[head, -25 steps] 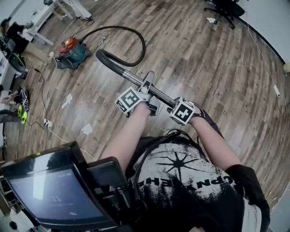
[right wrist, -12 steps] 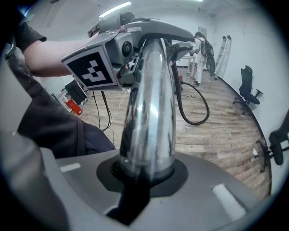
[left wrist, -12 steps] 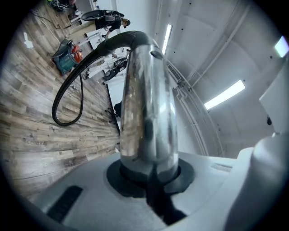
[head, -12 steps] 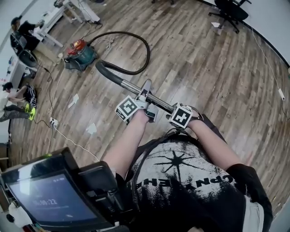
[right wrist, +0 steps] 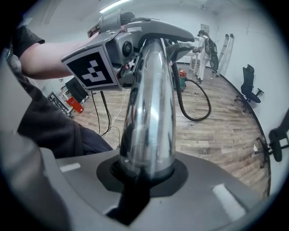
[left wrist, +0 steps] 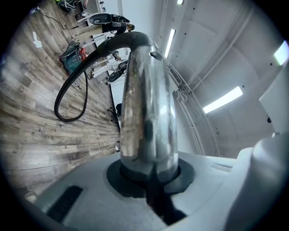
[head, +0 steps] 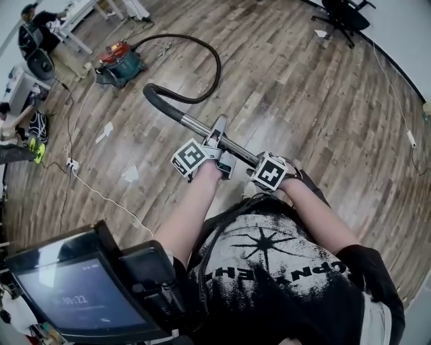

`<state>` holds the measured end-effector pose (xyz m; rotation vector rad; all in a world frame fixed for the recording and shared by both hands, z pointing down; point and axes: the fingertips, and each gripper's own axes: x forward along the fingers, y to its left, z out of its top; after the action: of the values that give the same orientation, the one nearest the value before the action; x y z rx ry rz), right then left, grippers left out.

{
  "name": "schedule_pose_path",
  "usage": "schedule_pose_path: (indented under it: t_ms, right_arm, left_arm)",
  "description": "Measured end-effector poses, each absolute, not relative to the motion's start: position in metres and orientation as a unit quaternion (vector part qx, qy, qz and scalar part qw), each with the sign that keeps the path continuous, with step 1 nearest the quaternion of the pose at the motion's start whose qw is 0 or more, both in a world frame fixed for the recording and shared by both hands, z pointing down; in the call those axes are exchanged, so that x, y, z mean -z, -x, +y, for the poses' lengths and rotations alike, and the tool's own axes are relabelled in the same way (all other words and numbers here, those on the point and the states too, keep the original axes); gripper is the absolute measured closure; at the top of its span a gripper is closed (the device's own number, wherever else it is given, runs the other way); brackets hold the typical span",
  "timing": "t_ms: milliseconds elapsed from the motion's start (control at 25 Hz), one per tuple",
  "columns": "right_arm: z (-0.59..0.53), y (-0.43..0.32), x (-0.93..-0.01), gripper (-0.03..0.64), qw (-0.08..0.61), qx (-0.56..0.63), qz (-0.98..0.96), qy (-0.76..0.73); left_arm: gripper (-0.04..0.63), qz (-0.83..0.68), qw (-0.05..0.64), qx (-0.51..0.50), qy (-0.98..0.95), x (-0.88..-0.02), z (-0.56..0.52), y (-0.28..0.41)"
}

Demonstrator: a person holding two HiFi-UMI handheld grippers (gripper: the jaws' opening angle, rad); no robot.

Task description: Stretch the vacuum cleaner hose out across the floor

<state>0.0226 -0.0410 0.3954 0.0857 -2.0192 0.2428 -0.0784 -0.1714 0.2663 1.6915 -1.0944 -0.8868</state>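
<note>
At the lower left of the head view a dark screen (head: pixel 74 296) shows pale digits, too small to read surely. The black shirt (head: pixel 269 263) has a star print and white letters, seen upside down and broken by folds. Above it, the left tongs (head: pixel 217 139) and the right tongs (head: pixel 256 162) are both clenched on the shiny metal tube (head: pixel 196 126). The tube's lower end is hidden behind the right tongs. From the tube's upper left end the black hose (head: pixel 210 64) curves over the wood floor (head: pixel 303 101) to the vacuum cleaner (head: pixel 120 64) at the upper left. Paper scraps (head: pixel 130 174) and a white cable (head: pixel 94 192) lie at the left. A chair (head: pixel 340 13) is cut off at the top right.
</note>
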Motion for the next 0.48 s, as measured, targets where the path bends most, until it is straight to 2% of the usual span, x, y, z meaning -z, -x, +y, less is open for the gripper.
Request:
schedule_pose_path:
  t_ms: [160, 480]
  right_arm:
    - [-0.010, -0.029, -0.403, 0.541, 0.537, -0.100, -0.836, -0.048]
    - [0.053, -0.088, -0.418, 0.541, 0.569, -0.111, -0.810, -0.084]
  left_arm:
    - [0.552, -0.434, 0.468, 0.359, -0.681, -0.277, -0.140, 0.074]
    - [0.552, -0.392, 0.492, 0.370, -0.683, -0.297, -0.083, 0.018]
